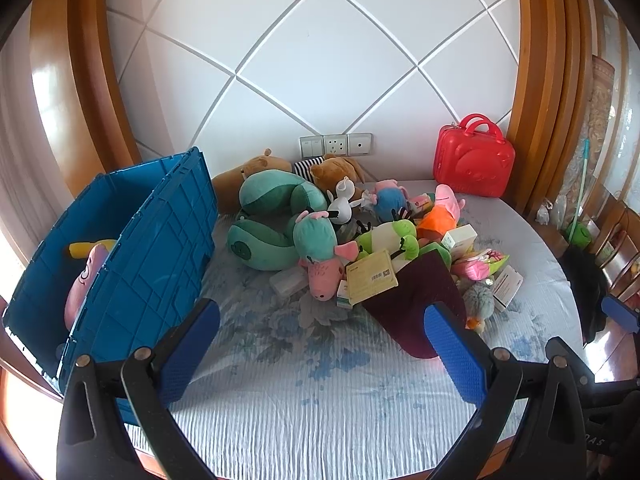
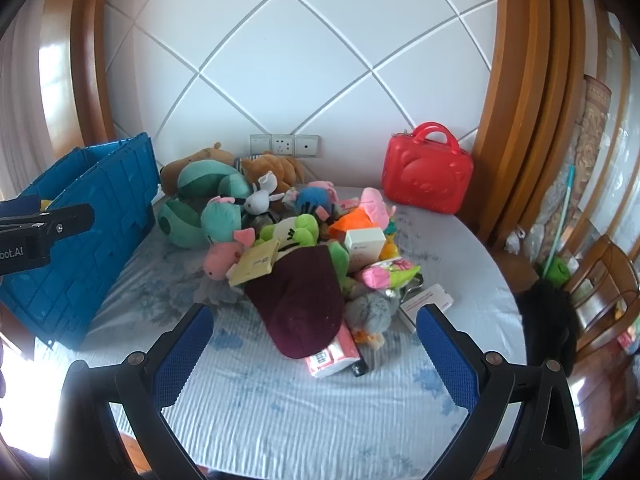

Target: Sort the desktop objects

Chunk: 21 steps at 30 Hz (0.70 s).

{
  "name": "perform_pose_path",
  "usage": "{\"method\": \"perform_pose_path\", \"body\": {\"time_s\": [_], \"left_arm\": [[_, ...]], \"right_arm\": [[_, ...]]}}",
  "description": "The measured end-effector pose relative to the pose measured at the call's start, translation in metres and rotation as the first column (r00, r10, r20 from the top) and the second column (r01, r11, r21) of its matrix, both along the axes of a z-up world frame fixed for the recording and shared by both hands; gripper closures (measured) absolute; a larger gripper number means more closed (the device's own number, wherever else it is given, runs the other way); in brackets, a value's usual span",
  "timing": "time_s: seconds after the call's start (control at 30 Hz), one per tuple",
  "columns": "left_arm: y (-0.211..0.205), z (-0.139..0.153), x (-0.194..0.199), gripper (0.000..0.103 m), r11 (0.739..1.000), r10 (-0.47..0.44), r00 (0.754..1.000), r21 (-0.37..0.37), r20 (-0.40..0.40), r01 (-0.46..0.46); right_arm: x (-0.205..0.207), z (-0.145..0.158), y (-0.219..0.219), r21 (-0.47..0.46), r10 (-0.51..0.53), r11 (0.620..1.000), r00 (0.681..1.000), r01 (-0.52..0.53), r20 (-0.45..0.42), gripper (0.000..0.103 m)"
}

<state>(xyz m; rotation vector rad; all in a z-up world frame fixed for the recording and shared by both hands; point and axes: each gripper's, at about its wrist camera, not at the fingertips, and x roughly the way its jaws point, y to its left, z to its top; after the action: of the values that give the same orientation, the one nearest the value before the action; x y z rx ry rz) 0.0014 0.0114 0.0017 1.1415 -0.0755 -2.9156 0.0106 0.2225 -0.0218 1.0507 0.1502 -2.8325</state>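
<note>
We hold both grippers above the near edge of the surface (image 1: 320, 400), which is covered with a pale blue floral cloth. The left gripper (image 1: 322, 354) has its jaws spread wide with nothing between them, and the right gripper (image 2: 314, 354) likewise stands wide and empty.

The heap of plush toys (image 1: 320, 232) and small boxes sits at the middle of the surface, running toward the far edge by the wall. A maroon cap (image 2: 304, 304) lies on the near side of the heap and hides most of a pink-and-white packet (image 2: 334, 354) under it; only the packet's end shows in the right view. A yellow card (image 1: 370, 276) leans against the cap, next to a pink-snouted teal plush (image 1: 318, 246). A grey fluffy toy (image 2: 370, 312) is half buried just beside the cap. A white box (image 2: 364, 244) sits on top of the heap, its print too small for us to read. The brown plush toys at the far edge are mostly covered by a teal neck pillow (image 1: 276, 196).

A blue crate (image 1: 132, 264) stands at the left edge, cut off by the frame; inside we see part of a pink plush (image 1: 82, 280) and something yellow we cannot identify. A red carry case (image 1: 474, 164) stands upright at the far right corner.
</note>
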Motion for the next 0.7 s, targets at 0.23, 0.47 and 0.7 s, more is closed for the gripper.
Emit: {"method": "perform_pose_path", "body": {"time_s": [0.23,0.47,0.7], "left_arm": [[-0.002,-0.002,0.000,0.000,1.000,0.001,1.000,0.012,0.008,-0.001],[-0.001,-0.007,-0.003,0.000,1.000,-0.011,1.000,0.007,0.025,0.011],[-0.003,-0.013,-0.009,0.000,1.000,-0.026,0.999,0.009,0.044,0.026]], "right_arm": [[-0.002,0.000,0.003,-0.003,-0.006,1.000,1.000,0.006,0.002,0.000],[-0.004,-0.003,0.006,-0.009,-0.011,1.000,1.000,0.011,0.008,0.000],[-0.007,-0.009,0.004,-0.012,-0.017,1.000,1.000,0.018,0.018,0.000]]}}
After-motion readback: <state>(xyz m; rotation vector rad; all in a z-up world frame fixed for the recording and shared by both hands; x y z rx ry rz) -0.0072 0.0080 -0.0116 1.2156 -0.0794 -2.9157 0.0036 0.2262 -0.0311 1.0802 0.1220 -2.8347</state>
